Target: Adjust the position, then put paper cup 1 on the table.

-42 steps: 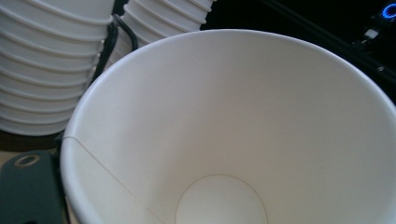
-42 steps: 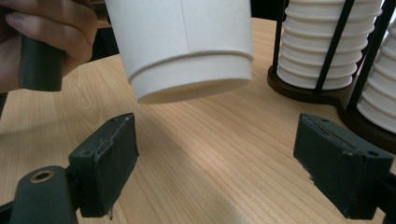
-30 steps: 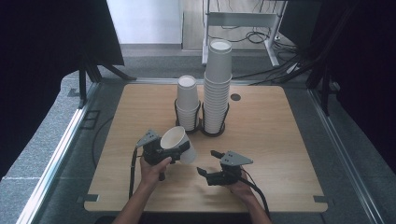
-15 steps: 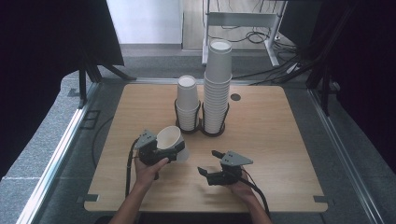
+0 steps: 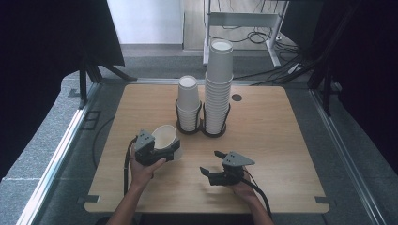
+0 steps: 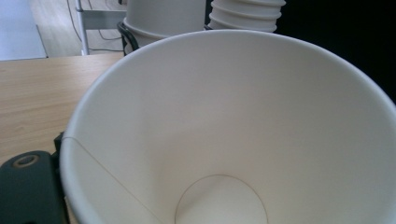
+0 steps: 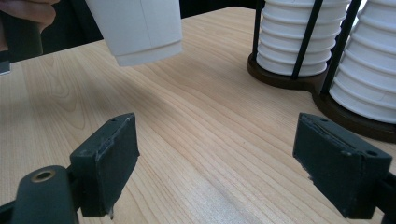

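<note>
Our left gripper (image 5: 162, 149) clamps a single white paper cup (image 5: 166, 140), held off the table (image 5: 281, 136) at its front left and tilted, mouth toward the camera above. Just behind it stand a short cup stack (image 5: 188, 104) and a tall cup stack (image 5: 218, 86) in black wire holders. Our right gripper (image 5: 211, 163) rests low near the front edge, jaws wide apart with nothing between them.

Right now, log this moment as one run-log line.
left gripper: shut on paper cup, tilted above table | right gripper: open, empty | cup stacks: in holders
</note>
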Demonstrator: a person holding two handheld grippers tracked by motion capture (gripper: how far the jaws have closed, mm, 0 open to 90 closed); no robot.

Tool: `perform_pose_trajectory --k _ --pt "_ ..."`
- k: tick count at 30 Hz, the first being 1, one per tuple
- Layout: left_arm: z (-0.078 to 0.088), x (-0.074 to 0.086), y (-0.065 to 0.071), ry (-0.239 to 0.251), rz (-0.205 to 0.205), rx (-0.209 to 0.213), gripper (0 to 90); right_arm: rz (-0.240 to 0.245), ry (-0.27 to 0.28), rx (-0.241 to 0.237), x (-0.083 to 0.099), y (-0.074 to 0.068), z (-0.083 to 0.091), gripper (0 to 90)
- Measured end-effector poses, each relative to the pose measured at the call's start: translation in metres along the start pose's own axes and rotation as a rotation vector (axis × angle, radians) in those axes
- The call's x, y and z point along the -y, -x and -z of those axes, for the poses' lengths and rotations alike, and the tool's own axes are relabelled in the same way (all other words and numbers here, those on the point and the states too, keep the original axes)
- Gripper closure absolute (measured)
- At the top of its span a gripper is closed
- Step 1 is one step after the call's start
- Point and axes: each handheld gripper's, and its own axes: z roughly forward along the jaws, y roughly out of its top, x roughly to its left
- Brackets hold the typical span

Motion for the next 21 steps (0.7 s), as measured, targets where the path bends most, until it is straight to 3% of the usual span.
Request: perform_pose_trajectory --k 17,21 --pt "0.009 -0.002 -0.017 0.002 -0.048 -0.132 12.3 0.005 -0.015 0.015 0.002 0.000 -0.001 13.9" --pt "0.012 -0.002 -0.023 0.003 -0.038 -0.159 12.3 0.007 -0.014 0.019 0.001 0.001 -0.001 14.0"
